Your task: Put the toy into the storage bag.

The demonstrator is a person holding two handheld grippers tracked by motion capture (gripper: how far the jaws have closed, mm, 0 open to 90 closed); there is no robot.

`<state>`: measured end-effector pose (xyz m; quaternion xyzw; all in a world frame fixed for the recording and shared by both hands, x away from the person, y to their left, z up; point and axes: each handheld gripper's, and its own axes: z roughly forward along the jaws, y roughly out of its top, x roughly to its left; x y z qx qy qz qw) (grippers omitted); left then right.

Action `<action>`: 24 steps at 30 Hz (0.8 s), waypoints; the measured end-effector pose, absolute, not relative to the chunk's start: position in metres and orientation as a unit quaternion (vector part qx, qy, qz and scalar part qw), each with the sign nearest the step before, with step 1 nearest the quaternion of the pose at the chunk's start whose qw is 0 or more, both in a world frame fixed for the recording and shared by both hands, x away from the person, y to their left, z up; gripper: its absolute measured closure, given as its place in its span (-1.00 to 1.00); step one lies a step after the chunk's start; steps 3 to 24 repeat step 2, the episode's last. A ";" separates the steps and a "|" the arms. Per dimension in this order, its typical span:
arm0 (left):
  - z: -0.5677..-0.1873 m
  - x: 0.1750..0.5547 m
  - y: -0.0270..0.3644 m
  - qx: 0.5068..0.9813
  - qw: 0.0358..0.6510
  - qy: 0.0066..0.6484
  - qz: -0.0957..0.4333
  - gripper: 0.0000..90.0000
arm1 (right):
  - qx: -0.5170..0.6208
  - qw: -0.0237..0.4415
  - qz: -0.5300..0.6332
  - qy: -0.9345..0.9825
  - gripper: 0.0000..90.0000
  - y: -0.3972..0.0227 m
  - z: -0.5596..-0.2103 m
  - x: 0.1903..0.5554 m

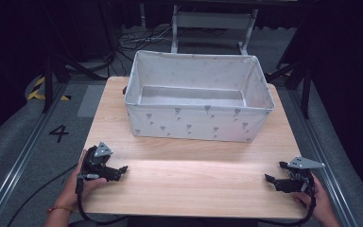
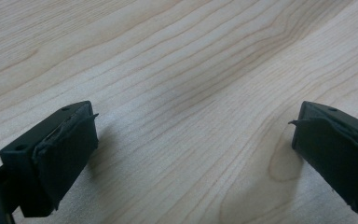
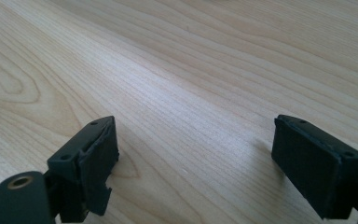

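Dark room, cables and frame legs on grey floor, yellow-black tape at 9 o'clock, a "4" (image 1: pixel 58 133) marked on the floor beside the table (image 1: pixel 189 179). Light wood top, grain running across, near half bare. Left gripper (image 1: pixel 121 169) at 7 o'clock near the table's left edge, held in the left hand (image 1: pixel 78 182), lying low, tips aimed toward table centre; in the left gripper view (image 2: pixel 193 140) its jaws stand wide apart over bare wood, nothing between the pads. Bin (image 1: pixel 198 97) at 12 o'clock: white fabric, small grey print, open top, nothing to be seen inside, long axis left to right across the far half of the table, near wall facing the person. Right gripper (image 1: pixel 270 178) at 5 o'clock by the right edge, in the right hand (image 1: pixel 321 203), tips pointing inward toward the left one; right gripper view (image 3: pixel 193 154) shows released jaws, spread wide, wood only between them. Bin lies ahead of both tools, toward 1 o'clock from the left, toward 11 from the right, well apart from each. Judgement: the two sit about equally far off; each is nearer its own short end of the bin, so a two-handed take at the ends looks the natural reach.
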<state>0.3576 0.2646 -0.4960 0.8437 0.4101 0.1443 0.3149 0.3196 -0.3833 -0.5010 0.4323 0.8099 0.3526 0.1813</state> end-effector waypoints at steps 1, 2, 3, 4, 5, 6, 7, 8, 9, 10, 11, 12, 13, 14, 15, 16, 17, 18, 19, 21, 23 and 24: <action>-0.496 0.358 0.265 0.844 0.314 0.410 0.145 -0.99 | 0.432 0.181 0.353 0.810 -0.67 -0.383 -0.501 0.320; -0.496 0.358 0.265 0.843 0.314 0.411 0.147 -0.99 | 0.432 0.181 0.353 0.810 -0.67 -0.383 -0.501 0.320; -0.496 0.358 0.265 0.843 0.314 0.411 0.147 -0.99 | 0.432 0.181 0.353 0.810 -0.67 -0.383 -0.501 0.320; -0.496 0.358 0.265 0.843 0.314 0.411 0.147 -0.99 | 0.432 0.181 0.353 0.810 -0.67 -0.383 -0.501 0.320; -0.496 0.358 0.265 0.843 0.314 0.411 0.147 -0.99 | 0.432 0.181 0.353 0.810 -0.67 -0.383 -0.501 0.320; -0.496 0.358 0.265 0.843 0.314 0.411 0.147 -0.99 | 0.432 0.181 0.353 0.810 -0.67 -0.383 -0.501 0.320; -0.496 0.358 0.265 0.843 0.314 0.411 0.147 -0.99 | 0.432 0.181 0.353 0.810 -0.67 -0.383 -0.501 0.320; -0.496 0.358 0.265 0.843 0.314 0.411 0.147 -0.99 | 0.432 0.181 0.353 0.810 -0.67 -0.383 -0.501 0.320; -0.496 0.358 0.265 0.843 0.314 0.411 0.147 -0.99 | 0.432 0.181 0.353 0.810 -0.67 -0.383 -0.501 0.320; -0.496 0.358 0.265 0.843 0.314 0.411 0.147 -0.99 | 0.432 0.181 0.353 0.810 -0.67 -0.383 -0.501 0.320; -0.496 0.358 0.265 0.843 0.314 0.411 0.147 -0.99 | 0.432 0.181 0.353 0.810 -0.67 -0.383 -0.501 0.320; -0.496 0.358 0.265 0.843 0.314 0.411 0.147 -0.99 | 0.432 0.181 0.353 0.810 -0.67 -0.383 -0.501 0.320; -0.496 0.358 0.265 0.843 0.314 0.411 0.147 -0.99 | 0.432 0.181 0.353 0.810 -0.67 -0.383 -0.501 0.320; -0.496 0.358 0.265 0.843 0.314 0.411 0.147 -0.99 | 0.432 0.181 0.353 0.810 -0.67 -0.383 -0.501 0.320; -0.496 0.358 0.265 0.843 0.314 0.411 0.147 -0.99 | 0.432 0.181 0.353 0.810 -0.67 -0.383 -0.501 0.320; -0.496 0.358 0.265 0.843 0.314 0.411 0.147 -0.99 | 0.432 0.181 0.353 0.810 -0.67 -0.383 -0.501 0.320; -0.496 0.358 0.265 0.843 0.314 0.411 0.147 -0.99 | 0.432 0.181 0.353 0.810 -0.67 -0.383 -0.501 0.320; -0.496 0.358 0.265 0.843 0.314 0.411 0.147 -0.99 | 0.432 0.181 0.353 0.810 -0.67 -0.383 -0.501 0.320; -0.496 0.358 0.265 0.843 0.314 0.411 0.147 -0.99 | 0.432 0.181 0.353 0.810 -0.67 -0.383 -0.501 0.320; -0.496 0.358 0.265 0.843 0.314 0.411 0.147 -0.99 | 0.432 0.181 0.353 0.810 -0.67 -0.383 -0.501 0.320; -0.496 0.358 0.265 0.843 0.314 0.411 0.147 -0.99 | 0.432 0.181 0.353 0.810 -0.67 -0.383 -0.501 0.320; -0.496 0.358 0.265 0.843 0.314 0.411 0.147 -0.99 | 0.432 0.181 0.353 0.810 -0.67 -0.383 -0.501 0.320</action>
